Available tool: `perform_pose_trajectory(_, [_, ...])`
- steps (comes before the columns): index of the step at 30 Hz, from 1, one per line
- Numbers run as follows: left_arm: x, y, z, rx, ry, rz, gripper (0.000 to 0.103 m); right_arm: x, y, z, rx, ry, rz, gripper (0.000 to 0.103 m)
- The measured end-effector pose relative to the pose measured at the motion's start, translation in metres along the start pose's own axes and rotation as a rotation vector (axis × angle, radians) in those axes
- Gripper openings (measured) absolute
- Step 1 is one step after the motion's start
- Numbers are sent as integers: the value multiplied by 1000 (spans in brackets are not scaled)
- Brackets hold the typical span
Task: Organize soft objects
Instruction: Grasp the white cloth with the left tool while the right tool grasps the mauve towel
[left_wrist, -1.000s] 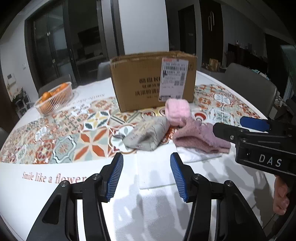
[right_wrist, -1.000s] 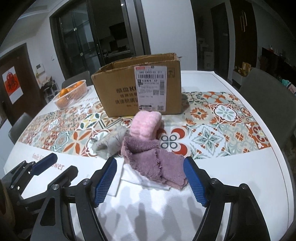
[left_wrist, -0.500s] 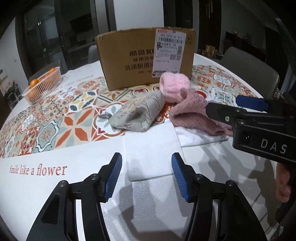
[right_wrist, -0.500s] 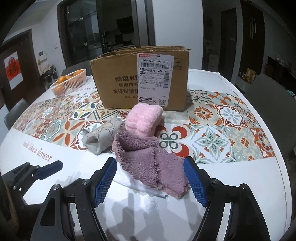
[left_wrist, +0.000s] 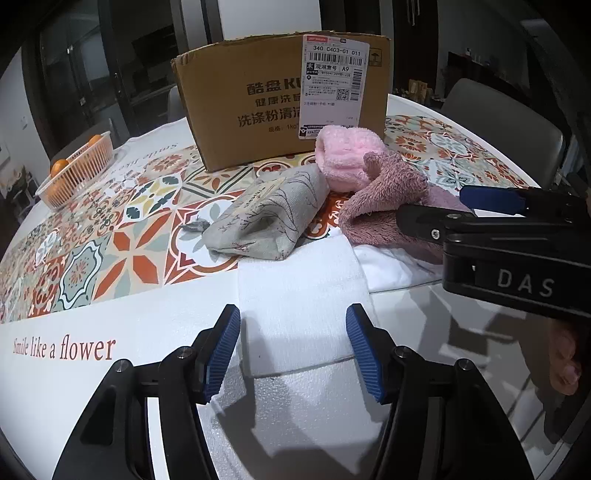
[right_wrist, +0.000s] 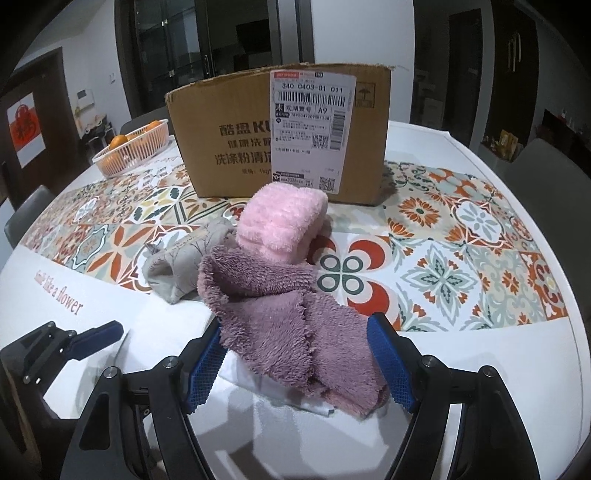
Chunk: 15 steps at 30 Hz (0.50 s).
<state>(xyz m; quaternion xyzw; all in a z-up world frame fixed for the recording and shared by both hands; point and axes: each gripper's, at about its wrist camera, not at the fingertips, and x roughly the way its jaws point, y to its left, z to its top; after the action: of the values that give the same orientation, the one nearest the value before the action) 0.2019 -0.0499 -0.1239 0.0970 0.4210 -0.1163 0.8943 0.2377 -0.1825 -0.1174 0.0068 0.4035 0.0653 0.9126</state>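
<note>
- Straddling the folded white terry towel (left_wrist: 299, 295) at lower centre of its view, the left tool (left_wrist: 293, 349) has its jaws opening, pads clear of the cloth, whose long axis runs away up the frame.
- The right tool (right_wrist: 295, 363) stands apart around the crumpled mauve fleece cloth (right_wrist: 280, 325), not pinching it; it looks the nearer to a grasp.
- Both cloths lie on the tabletop (right_wrist: 480, 369), before the brown cardboard box (right_wrist: 236, 147).

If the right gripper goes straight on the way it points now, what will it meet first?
Most likely the crumpled mauve fleece cloth: it already lies between the open right gripper fingers, on the white cloth. Depth is uncertain.
</note>
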Motion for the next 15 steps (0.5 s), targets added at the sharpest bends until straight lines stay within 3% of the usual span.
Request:
perform_pose_trajectory(6, [2, 8, -1, -44, 10, -65, 51, 4, -1, 1, 12, 0, 3, 74])
perform_pose_trajectory(10, [2, 8, -2, -52, 7, -72, 41, 6, 1, 0, 6, 9, 7, 58])
perform_pose_trajectory(15, [1, 10, -2, -63, 1, -73, 15, 6, 2, -1, 10, 20, 16, 39])
